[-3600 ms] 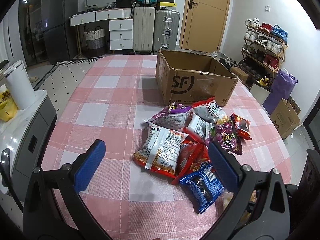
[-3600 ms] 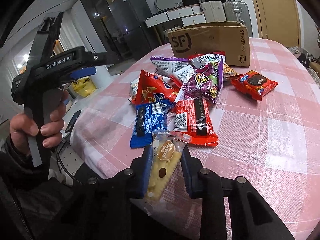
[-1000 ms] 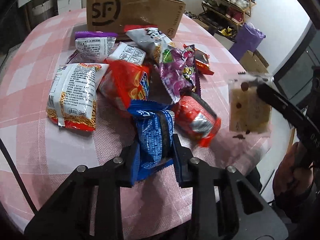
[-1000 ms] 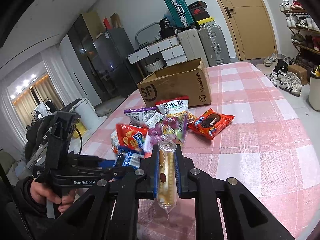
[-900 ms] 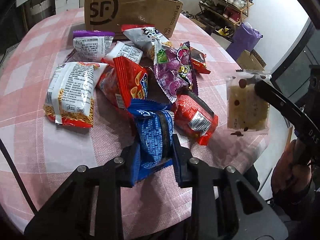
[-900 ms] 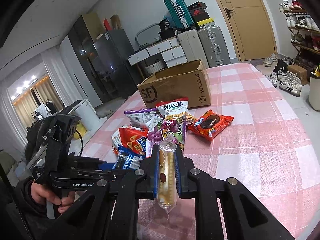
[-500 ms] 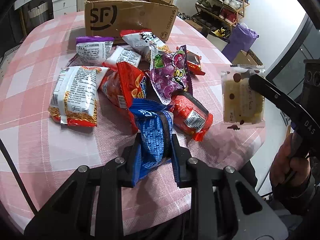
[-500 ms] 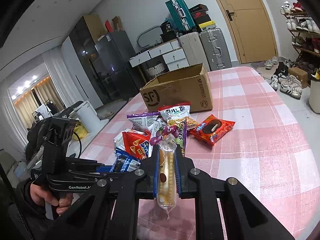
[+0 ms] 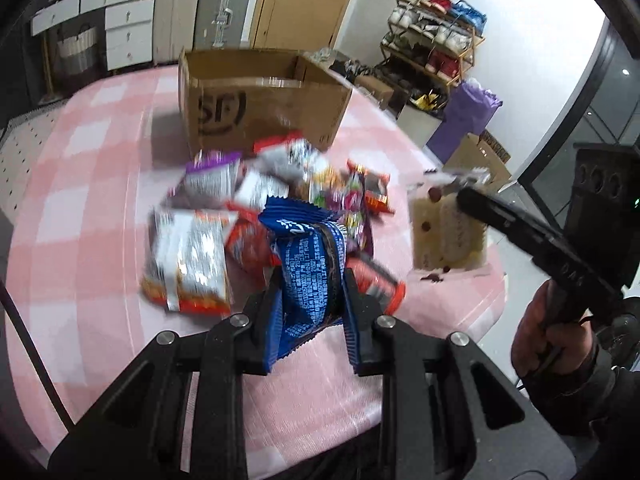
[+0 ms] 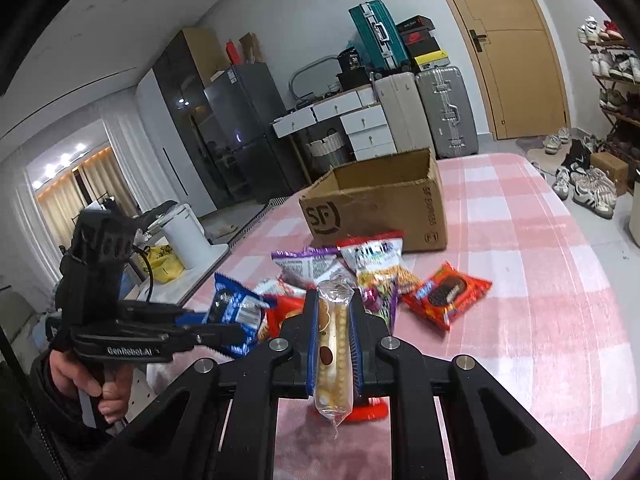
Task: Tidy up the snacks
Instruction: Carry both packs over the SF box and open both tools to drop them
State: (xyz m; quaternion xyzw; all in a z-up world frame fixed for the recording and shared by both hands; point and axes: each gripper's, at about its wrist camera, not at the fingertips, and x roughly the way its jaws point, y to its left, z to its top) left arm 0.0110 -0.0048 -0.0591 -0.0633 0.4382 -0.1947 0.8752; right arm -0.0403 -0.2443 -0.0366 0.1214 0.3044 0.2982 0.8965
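Left gripper (image 9: 310, 280) jaws clamp the blue packet (image 9: 308, 268) by its lower end; right gripper (image 10: 334, 344) jaws pinch the clear cake pack (image 10: 333, 356). Both held above the desk (image 10: 540, 320), short of the box (image 10: 380, 204). Slick wrappers could slip before reaching it.

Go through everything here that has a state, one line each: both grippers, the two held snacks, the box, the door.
left gripper: jaws shut on the blue snack pack
blue snack pack: held off the table
right gripper: jaws shut on the clear cake packet
clear cake packet: held upright
cardboard box: open-topped
door: closed
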